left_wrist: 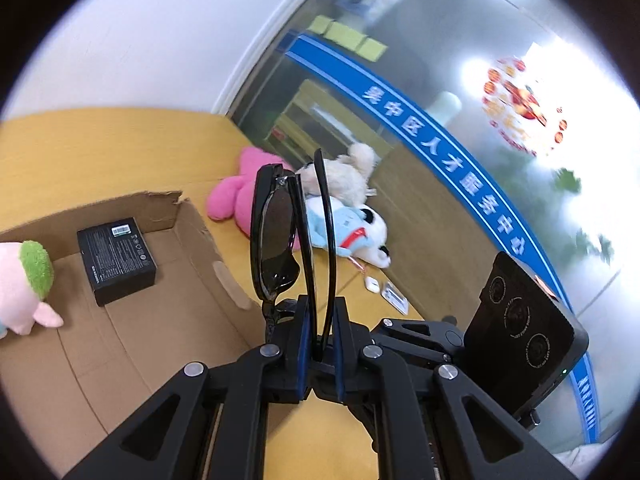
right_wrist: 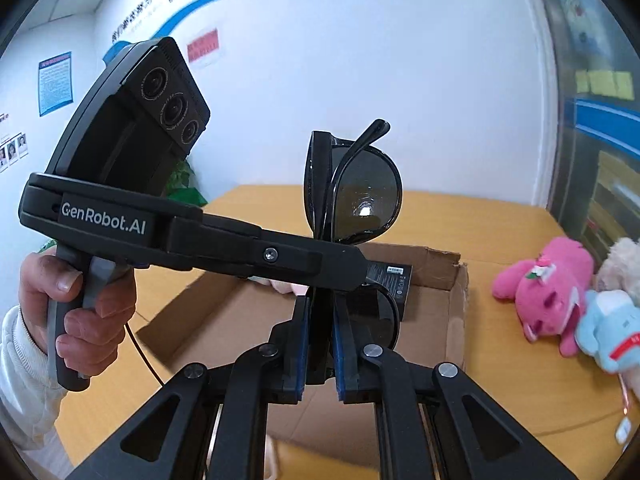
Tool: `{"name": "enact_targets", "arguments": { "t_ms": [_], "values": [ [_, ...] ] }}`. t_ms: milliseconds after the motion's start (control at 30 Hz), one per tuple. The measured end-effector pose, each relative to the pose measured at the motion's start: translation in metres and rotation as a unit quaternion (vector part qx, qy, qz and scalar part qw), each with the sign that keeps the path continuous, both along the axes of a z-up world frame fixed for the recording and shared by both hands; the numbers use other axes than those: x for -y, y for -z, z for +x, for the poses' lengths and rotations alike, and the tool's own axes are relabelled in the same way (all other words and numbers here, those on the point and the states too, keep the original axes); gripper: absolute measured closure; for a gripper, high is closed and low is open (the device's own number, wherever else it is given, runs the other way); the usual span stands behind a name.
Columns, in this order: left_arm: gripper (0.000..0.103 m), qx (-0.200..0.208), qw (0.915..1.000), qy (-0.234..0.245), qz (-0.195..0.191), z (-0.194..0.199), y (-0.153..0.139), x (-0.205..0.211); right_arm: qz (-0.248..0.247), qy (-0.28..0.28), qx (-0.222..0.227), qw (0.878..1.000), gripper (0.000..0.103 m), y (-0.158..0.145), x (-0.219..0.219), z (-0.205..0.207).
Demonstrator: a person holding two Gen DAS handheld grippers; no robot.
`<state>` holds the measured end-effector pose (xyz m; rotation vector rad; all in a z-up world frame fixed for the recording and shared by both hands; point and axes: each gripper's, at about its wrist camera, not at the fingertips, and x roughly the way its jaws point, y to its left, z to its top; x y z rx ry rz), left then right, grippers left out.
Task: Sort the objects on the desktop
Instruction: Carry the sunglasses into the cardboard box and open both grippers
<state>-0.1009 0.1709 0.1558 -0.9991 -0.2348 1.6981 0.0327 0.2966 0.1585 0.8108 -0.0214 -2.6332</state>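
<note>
The black sunglasses (left_wrist: pixel 280 240) are standing upright in the air above the cardboard box (left_wrist: pixel 132 344), folded, held from both sides. The left gripper (left_wrist: pixel 320 336) is pinching them with its blue-padded fingers (left_wrist: pixel 301 344) drawn nearly together on the temple arms. The right gripper (right_wrist: pixel 320 340) is clamping the lower frame between its narrow-set pads. In the box, a black carton (left_wrist: pixel 116 260) is lying flat beside a pink-and-green plush (left_wrist: pixel 24 284). Three plush toys (left_wrist: pixel 344 216) are lying on the yellow table (left_wrist: pixel 100 152) just beyond.
</note>
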Motion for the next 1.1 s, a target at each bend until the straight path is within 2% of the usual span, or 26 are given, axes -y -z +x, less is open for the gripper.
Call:
{"name": "enact_targets", "arguments": {
  "t_ms": [133,233,367,500,633,667,767,833,933,967,1000,1067,1100],
  "values": [
    [0.094,0.072,0.9972,-0.012,-0.016,-0.049,0.047,-0.012,-0.007,0.003,0.055,0.998,0.094,0.028,-0.008,-0.043],
    [0.094,0.132,0.9905,-0.023,-0.029,-0.078,0.094,-0.02,-0.011,0.007,0.12,0.993,0.094,0.065,-0.017,-0.083],
    [0.094,0.201,0.9782,-0.032,-0.043,-0.101,0.151,-0.029,-0.026,0.008,0.219,0.975,0.094,0.117,-0.032,-0.126],
    [0.094,0.25,0.9664,-0.027,-0.052,-0.109,0.191,-0.038,0.006,0.02,0.283,0.959,0.094,0.151,-0.032,-0.15],
    [0.094,0.271,0.9602,-0.03,-0.062,-0.113,0.207,-0.046,0.024,0.037,0.324,0.945,0.093,0.17,-0.034,-0.161],
    [0.094,0.275,0.9591,-0.037,-0.053,-0.112,0.209,-0.048,0.025,0.041,0.33,0.943,0.093,0.173,-0.035,-0.162],
    [0.093,0.279,0.956,-0.047,-0.079,-0.113,0.216,-0.056,0.028,0.054,0.348,0.936,0.094,0.183,-0.037,-0.165],
    [0.093,0.292,0.9517,-0.051,-0.08,-0.113,0.223,-0.059,0.031,0.061,0.353,0.933,0.093,0.188,-0.038,-0.165],
    [0.092,0.289,0.9522,-0.059,-0.081,-0.11,0.217,-0.059,0.03,0.065,0.352,0.933,0.093,0.188,-0.037,-0.163],
    [0.084,0.285,0.9529,-0.062,-0.083,-0.109,0.213,-0.059,0.03,0.067,0.35,0.934,0.091,0.187,-0.038,-0.162],
    [0.075,0.277,0.9548,-0.064,-0.086,-0.106,0.206,-0.057,0.031,0.068,0.348,0.935,0.088,0.186,-0.037,-0.16],
    [0.059,0.257,0.9591,-0.074,-0.094,-0.101,0.194,-0.053,0.025,0.062,0.345,0.936,0.064,0.183,-0.035,-0.154],
    [0.058,0.242,0.9623,-0.08,-0.096,-0.097,0.184,-0.049,0.023,0.055,0.34,0.939,0.057,0.178,-0.032,-0.149]
  ]
}}
